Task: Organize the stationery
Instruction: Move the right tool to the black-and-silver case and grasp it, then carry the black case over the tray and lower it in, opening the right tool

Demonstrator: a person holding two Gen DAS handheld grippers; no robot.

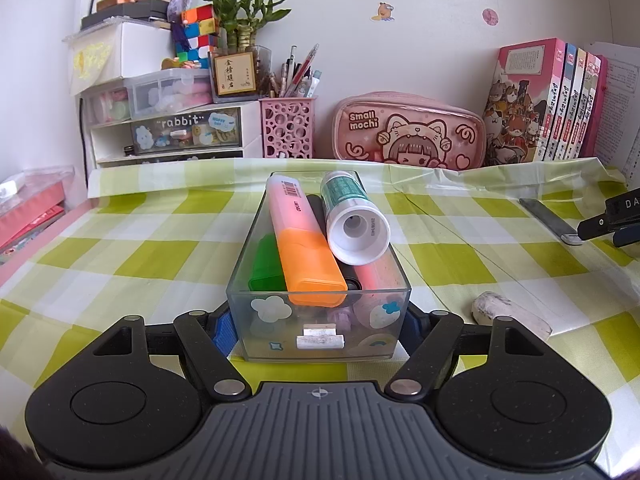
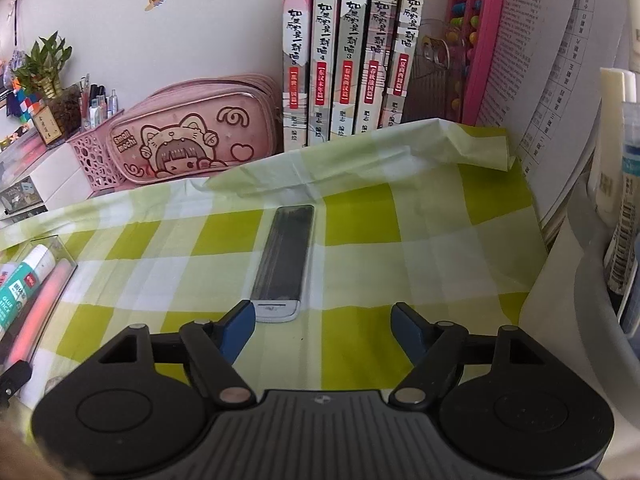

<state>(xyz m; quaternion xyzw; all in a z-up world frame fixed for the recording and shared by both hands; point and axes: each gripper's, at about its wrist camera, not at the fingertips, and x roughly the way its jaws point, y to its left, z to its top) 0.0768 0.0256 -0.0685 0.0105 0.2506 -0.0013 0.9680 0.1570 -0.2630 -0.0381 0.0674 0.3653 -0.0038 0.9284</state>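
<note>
My left gripper [image 1: 319, 334] is clamped on the clear box [image 1: 320, 320], blocking passage ahead. My right gripper [image 2: 323, 326] has open checkered tablecloth [image 2: 360, 240] ahead; only the flat lead case [image 2: 285, 264] lies there. Books [image 2: 344, 52] and pencil pouch [image 2: 192, 132] wall off the table's back edge.

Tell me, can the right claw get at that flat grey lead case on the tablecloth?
Probably yes. The right claw is open, the lead case lies just ahead and left of centre, and only bare tablecloth surrounds it.

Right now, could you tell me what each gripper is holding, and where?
Left gripper clamps the clear box at its near end; right gripper holds nothing.
</note>
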